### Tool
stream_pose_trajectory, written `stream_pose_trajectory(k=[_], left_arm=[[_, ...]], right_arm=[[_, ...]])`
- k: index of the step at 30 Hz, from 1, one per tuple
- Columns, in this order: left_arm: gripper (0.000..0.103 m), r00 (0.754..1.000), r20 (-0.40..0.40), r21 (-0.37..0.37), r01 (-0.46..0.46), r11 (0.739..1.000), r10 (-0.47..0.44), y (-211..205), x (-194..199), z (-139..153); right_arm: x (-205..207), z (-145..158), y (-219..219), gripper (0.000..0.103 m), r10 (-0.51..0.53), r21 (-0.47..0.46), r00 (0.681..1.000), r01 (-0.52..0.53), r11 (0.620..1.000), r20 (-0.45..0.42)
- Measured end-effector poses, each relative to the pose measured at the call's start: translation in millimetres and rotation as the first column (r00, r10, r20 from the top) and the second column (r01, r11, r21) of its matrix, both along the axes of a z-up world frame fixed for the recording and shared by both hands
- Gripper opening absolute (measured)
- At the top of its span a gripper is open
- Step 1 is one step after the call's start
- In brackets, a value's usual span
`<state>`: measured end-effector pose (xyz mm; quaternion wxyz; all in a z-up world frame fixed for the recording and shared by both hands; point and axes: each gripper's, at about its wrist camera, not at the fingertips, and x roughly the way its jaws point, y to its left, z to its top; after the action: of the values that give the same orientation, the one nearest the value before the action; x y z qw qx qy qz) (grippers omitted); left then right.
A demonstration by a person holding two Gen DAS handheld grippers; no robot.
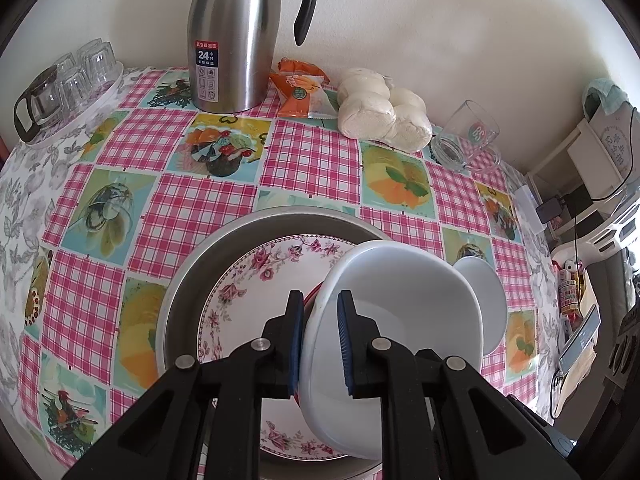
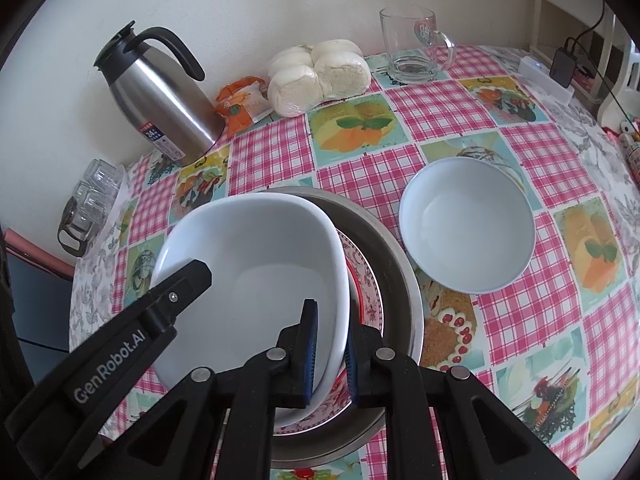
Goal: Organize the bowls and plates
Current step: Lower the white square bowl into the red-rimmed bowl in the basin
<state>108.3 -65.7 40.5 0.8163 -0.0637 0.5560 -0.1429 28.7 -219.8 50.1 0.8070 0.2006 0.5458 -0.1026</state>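
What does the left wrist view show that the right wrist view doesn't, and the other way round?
Only the left wrist view: most of the floral plate uncovered, and cluttered shelves beyond the table.

Only the right wrist view: the left gripper seen from outside, clamped on the far rim, and the whole small white bowl standing apart on the tablecloth.

Both: each gripper, including the right gripper, shut on the large white bowl above the metal basin, plus the steel flask, buns and glass mug.

Left tool (image 1: pixel 320 336): black plastic arms, blue ribbed pads, silver pivot pins. Right tool (image 2: pixel 332 346): same build. White "GenRobot.AI" lettering on left tool's side.
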Motion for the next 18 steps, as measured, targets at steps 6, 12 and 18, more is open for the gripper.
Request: stream_pose_trajectory(k=[6,12,18], left_arm=[[0.016,1.0,-0.002,-0.001,-0.017,1.0,0.017,5,1,0],[0.022,0.999,-0.003,0.003,-0.041,0.999,0.041,12,3,0],[0.024,0.998,-0.006,0.006,-0.055,0.998,0.055,17,4,0]], right_arm=[[1,0,3,0.015,0.005,-0.002,1.0,-0.005,1.0,0.003],[5,1,13,0.016,0.027,-0.013,1.0,-0.027,1.0,0.013],[7,2,23,0.017,0.049,-0.026,0.999,-0.048,0.998,0.019]])
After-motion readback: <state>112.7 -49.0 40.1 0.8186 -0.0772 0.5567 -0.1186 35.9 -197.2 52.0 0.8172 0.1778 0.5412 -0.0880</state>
